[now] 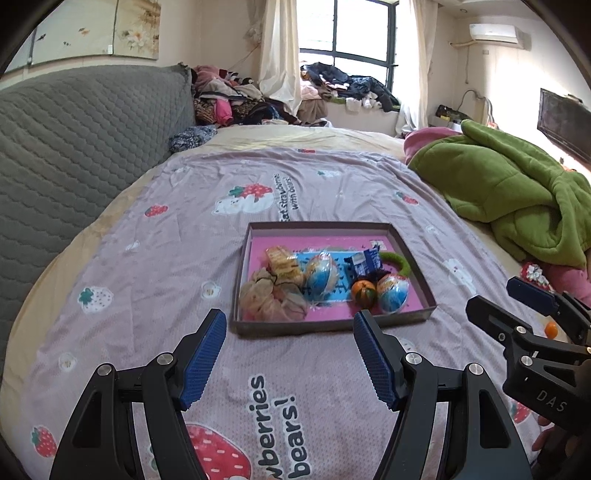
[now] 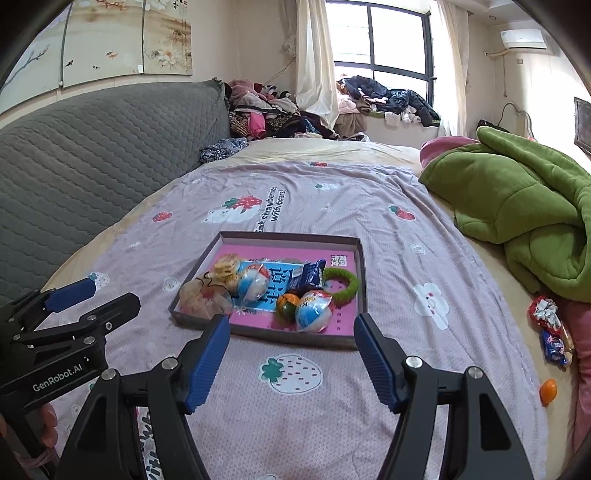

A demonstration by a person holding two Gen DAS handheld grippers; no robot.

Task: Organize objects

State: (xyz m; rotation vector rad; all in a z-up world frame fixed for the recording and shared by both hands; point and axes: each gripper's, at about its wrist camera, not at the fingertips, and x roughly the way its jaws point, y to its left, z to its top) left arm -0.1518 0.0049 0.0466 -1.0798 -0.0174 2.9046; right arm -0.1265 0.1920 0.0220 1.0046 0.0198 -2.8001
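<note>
Black grippers, blue ribbed fingers [image 1: 205, 363], silver screws, white "GenRobot.AI" lettering.

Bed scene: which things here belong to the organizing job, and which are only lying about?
Belong to the job:
- shallow box with snacks, two egg capsules, a small orange and a green ring in it
- loose small orange on the bed
- wrapped items at the right edge, probably

Just lying about:
- green blanket
- clothes pile
- grey quilted headboard

Home bedroom: bed with strawberry-print sheet [image 1: 295, 206] mid-frame, clothes pile [image 1: 236, 99] upper centre, curtained window [image 1: 354, 37], air conditioner [image 1: 495, 35] upper right.
</note>
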